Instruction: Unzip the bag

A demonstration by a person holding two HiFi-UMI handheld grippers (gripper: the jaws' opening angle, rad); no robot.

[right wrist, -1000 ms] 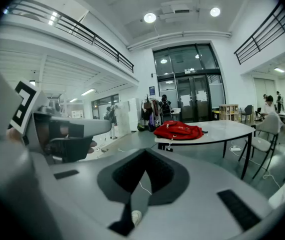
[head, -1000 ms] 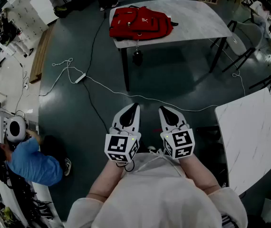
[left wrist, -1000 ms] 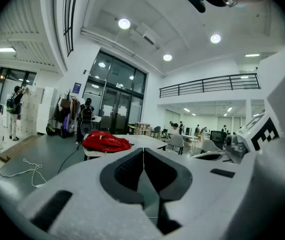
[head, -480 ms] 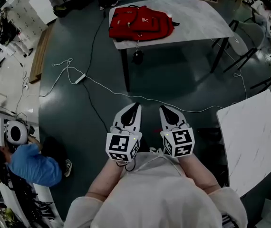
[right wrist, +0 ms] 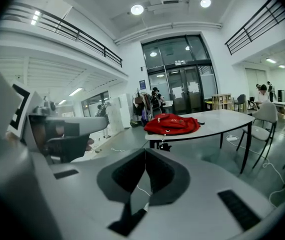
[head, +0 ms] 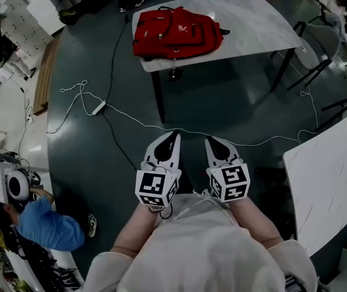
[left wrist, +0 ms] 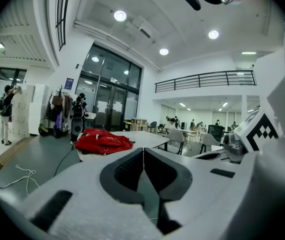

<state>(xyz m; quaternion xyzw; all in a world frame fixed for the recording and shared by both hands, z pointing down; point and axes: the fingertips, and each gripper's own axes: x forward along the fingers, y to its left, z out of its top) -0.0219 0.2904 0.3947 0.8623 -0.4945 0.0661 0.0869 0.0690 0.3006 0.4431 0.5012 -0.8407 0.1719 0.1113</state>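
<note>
Room: wide hall with a dark floor (head: 222,105), a white cable (head: 138,119) trailing across it, glass doors at the far end.
Left fingers: the left gripper (left wrist: 143,151) has its jaws pressed together, tip to tip, with nothing caught between them.
Right fingers: the right gripper (right wrist: 145,154) is the same, jaws closed on each other and empty (only floor shows past the tips).
Grippers' place: side by side, close in front of the person's body, both pointing toward the far side, over bare floor.
Bag: the red bag (head: 176,32) lies flat on the left end of the far table (head: 255,23), well apart from both grippers; something small and dark hangs from it below the near table edge.
Zip: too small to read from here; no compartment gapes, so it looks closed.
Progress: nothing of the unzipping appears done. Left, by my reading: reach the table, steady the bag with one gripper, find the pull with the other, draw it along.
Further out: a second pale table (head: 319,175) at near right, a person in blue (head: 42,224) low at near left.
</note>
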